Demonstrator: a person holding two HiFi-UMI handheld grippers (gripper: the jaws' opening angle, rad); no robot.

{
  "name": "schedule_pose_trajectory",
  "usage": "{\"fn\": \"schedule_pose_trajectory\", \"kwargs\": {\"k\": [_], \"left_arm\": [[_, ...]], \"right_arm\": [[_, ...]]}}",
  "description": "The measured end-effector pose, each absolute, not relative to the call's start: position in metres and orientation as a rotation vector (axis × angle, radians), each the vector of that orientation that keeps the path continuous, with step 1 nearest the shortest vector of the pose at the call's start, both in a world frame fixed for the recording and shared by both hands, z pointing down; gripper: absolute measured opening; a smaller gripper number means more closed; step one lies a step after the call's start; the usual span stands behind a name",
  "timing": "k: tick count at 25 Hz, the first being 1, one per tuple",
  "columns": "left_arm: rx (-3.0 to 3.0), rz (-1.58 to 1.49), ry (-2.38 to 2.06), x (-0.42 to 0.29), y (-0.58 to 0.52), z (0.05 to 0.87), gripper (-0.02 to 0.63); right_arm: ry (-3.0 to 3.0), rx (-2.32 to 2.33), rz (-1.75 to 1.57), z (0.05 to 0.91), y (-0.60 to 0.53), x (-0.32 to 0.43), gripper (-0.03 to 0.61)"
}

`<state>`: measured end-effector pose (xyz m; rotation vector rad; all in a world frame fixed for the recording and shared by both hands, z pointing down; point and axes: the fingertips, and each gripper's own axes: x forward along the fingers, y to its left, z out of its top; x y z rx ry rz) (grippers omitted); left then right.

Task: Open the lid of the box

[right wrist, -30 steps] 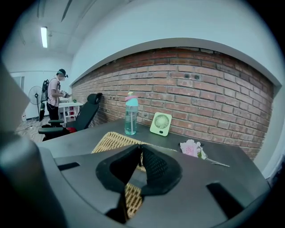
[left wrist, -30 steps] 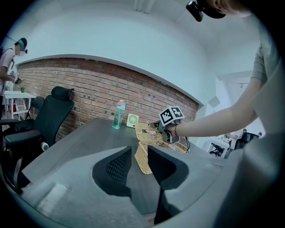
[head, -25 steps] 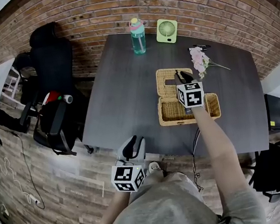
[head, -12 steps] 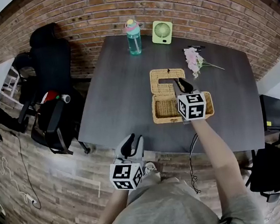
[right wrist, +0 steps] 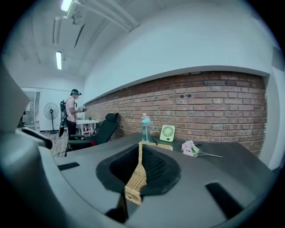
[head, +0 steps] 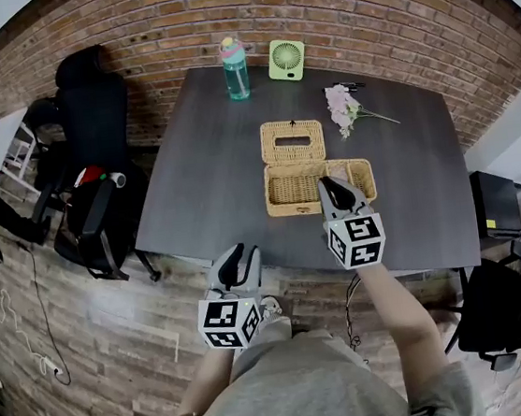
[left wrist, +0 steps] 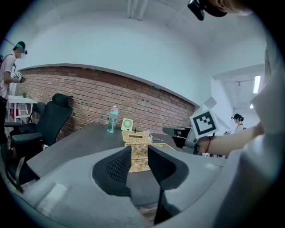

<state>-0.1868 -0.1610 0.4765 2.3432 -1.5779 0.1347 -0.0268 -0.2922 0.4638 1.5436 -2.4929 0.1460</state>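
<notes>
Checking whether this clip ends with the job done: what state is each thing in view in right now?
wicker box: open
lid: folded back behind the box
left gripper: open, empty
right gripper: jaws have just been closing, now almost shut, gripping nothing
water bottle: upright, capped
fan: upright; running or not, cannot tell
flowers: lying on the table

Grey tee [head: 294, 401]; L claw [head: 241, 252], R claw [head: 328, 186] grey.

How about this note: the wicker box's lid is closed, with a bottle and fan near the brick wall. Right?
Not the lid: the head view shows it open, folded back behind the wicker box. The bottle and fan do stand near the brick wall.
</notes>
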Motion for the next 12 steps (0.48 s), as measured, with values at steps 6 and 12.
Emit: {"fn": "schedule_pose_trajectory", "kwargs": {"k": [6, 12], "left_arm": [[2.359, 0.117, -1.594, -0.168, -0.135, 0.467, 0.115], [2.373, 0.114, -1.594, -0.151, -0.108, 0.462, 0.115]], "right_arm": [[-2.522, 1.589, 0.157, 0.456, -0.228, -0.003, 0.005], [-2.551, 1.613, 0.155, 0.446, -0.174, 0.015, 0.003]]}}
